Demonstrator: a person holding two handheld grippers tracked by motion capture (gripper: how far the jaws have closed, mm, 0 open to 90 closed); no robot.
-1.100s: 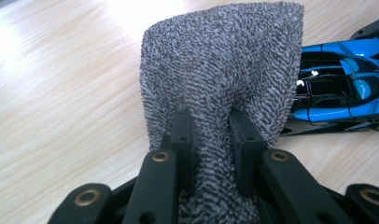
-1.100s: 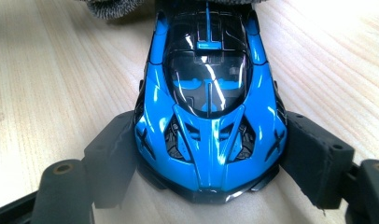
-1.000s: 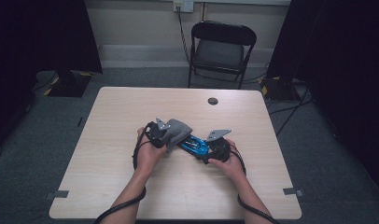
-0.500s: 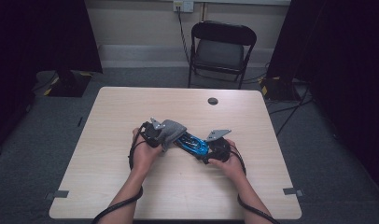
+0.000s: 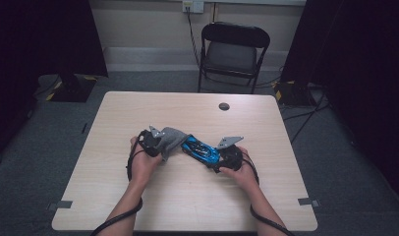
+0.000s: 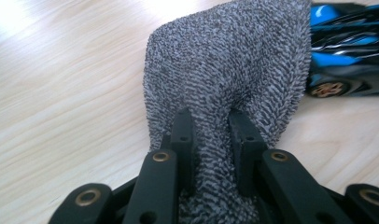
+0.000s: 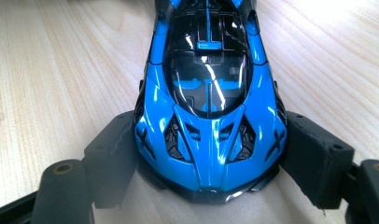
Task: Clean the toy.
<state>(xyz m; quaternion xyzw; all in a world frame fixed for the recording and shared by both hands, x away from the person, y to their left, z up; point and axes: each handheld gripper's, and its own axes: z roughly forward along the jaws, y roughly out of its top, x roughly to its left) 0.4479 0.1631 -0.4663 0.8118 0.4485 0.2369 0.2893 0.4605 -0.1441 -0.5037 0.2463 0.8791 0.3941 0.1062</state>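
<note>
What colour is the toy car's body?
Glossy blue with black panels and windows; the toy car shows best in the right gripper view.

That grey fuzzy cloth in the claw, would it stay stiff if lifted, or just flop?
Probably flop: the grey fuzzy terry cloth bunches into folds where the left claw pinches it. It looks light and grippy rather than slippery, and drapes limply against the shiny blue toy car.
</note>
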